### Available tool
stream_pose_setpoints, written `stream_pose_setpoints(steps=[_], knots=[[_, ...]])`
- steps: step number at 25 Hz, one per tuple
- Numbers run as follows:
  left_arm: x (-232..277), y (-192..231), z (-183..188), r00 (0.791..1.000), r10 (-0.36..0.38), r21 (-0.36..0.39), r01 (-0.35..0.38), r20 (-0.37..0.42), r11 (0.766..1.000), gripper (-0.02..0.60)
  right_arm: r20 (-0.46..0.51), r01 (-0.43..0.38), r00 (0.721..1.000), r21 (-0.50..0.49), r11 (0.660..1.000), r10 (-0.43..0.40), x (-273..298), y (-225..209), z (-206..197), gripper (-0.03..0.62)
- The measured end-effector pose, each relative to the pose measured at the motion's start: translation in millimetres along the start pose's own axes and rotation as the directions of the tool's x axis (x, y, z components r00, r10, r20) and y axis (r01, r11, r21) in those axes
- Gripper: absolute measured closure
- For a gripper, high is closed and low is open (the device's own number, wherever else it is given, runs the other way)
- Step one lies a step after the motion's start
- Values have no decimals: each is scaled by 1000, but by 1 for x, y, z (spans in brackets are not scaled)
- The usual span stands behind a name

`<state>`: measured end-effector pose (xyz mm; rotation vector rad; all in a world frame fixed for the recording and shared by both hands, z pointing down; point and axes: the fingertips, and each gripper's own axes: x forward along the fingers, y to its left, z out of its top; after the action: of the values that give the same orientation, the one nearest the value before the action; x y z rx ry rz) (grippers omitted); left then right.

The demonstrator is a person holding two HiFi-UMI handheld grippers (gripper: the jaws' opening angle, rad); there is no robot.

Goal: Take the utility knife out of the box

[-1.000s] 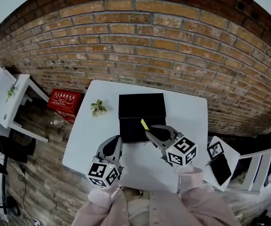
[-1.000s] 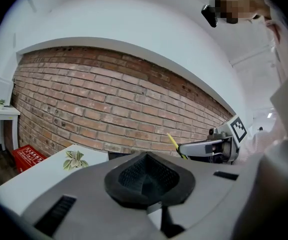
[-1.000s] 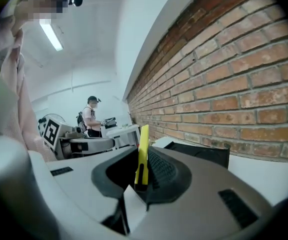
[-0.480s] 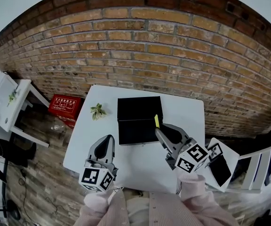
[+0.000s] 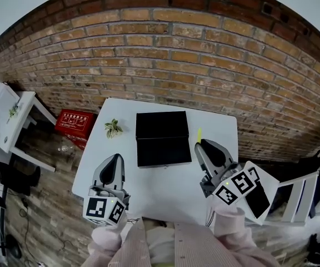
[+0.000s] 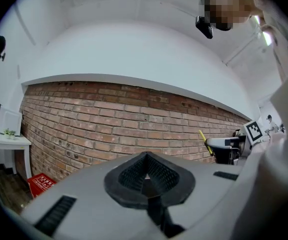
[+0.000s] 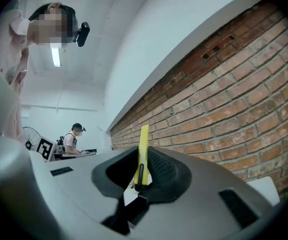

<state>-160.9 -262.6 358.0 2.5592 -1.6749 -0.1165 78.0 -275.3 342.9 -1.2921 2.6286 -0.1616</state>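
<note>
The black box (image 5: 161, 138) lies at the middle of the white table (image 5: 215, 128), with a seam across it. The thin yellow utility knife (image 5: 198, 134) is clamped upright between the pads of my right gripper (image 5: 201, 144), which hangs in the air to the right of the box. In the right gripper view the knife (image 7: 143, 154) stands on edge between the jaws, in front of the brick wall. My left gripper (image 5: 115, 161) floats left of the box with its jaws shut and nothing in them. The left gripper view shows the right gripper (image 6: 223, 147) with the knife (image 6: 202, 136).
A small green sprig (image 5: 114, 128) lies on the table's far left. A red box (image 5: 74, 120) sits on the floor by the brick wall (image 5: 165, 54). A white side table (image 5: 13, 121) stands at the left, and a white stool with a black object (image 5: 260, 196) at the right.
Both grippers have risen and drawn apart. The right one carried the yellow knife from above the box to its right side. The left one moved left, away from the box.
</note>
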Motion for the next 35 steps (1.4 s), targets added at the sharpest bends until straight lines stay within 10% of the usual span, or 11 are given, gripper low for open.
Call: stream_pose_setpoints(steps=[35], knots=[[-5, 9, 5, 999, 43, 30, -42, -2, 999, 589, 45, 138, 990, -107, 985, -133, -26, -17, 13, 534]])
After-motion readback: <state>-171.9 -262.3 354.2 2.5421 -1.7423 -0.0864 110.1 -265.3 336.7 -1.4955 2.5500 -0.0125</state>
